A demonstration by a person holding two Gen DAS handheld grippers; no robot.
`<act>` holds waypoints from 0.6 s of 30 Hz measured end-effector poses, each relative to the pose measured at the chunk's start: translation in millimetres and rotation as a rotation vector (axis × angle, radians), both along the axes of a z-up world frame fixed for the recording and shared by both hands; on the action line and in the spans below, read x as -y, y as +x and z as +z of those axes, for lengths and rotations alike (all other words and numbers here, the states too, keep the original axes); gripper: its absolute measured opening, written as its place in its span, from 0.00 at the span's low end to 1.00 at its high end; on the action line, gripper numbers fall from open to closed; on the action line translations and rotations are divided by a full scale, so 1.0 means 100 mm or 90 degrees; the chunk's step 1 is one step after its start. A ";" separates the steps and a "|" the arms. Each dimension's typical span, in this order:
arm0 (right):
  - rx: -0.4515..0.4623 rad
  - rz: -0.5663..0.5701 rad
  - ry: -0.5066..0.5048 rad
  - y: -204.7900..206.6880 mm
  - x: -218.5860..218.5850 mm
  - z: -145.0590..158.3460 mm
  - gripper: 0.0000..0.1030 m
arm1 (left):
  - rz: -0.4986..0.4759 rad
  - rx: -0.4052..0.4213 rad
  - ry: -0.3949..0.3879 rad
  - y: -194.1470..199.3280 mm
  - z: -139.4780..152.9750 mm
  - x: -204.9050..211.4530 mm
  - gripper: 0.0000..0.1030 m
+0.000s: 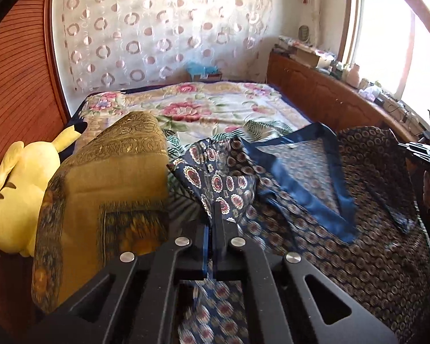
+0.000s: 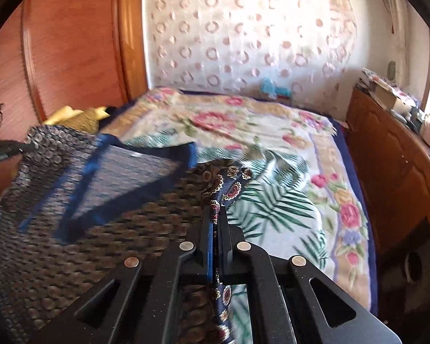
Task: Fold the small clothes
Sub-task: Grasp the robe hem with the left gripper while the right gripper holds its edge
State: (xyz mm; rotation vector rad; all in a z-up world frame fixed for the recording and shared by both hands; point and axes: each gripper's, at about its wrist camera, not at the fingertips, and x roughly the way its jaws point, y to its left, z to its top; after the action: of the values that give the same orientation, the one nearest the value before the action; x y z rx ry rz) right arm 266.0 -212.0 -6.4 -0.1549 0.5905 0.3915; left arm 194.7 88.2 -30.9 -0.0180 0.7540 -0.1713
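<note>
A dark blue patterned silk cloth [image 1: 315, 177] with a plain blue border lies partly spread on the bed, lifted at both near corners. My left gripper [image 1: 213, 209] is shut on one corner of it, which shows red medallions [image 1: 215, 183]. My right gripper [image 2: 215, 215] is shut on another corner of the same cloth [image 2: 229, 186]. The cloth's body [image 2: 86, 200] stretches to the left in the right wrist view, blurred. The other gripper shows at the far right edge of the left view [image 1: 421, 152] and the far left edge of the right view [image 2: 0, 152].
A folded olive-gold cloth [image 1: 109, 189] stands close on the left, next to a yellow plush toy [image 1: 23, 195]. The bed has a floral blanket [image 1: 203, 109]. A wooden cabinet [image 1: 329, 94] with clutter runs along the right under the window. A wooden wardrobe [image 2: 71, 43] is on the left.
</note>
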 end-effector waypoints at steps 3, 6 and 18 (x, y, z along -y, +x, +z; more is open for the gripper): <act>0.015 0.004 0.016 -0.31 0.05 0.05 0.02 | 0.000 0.020 -0.011 -0.26 0.07 0.01 0.02; 0.026 0.002 0.039 -0.62 0.15 0.07 0.02 | 0.003 0.040 -0.019 -0.53 0.12 -0.01 0.02; 0.024 -0.027 0.070 -1.80 0.68 -0.25 0.02 | 0.063 0.060 -0.034 -1.64 -0.07 -0.30 0.02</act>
State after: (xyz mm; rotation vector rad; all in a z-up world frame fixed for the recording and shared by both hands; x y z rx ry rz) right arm 85.6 -279.7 -31.4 -0.0447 0.5331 0.3789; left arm 30.5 118.2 -38.4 -0.0968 0.6523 -0.0980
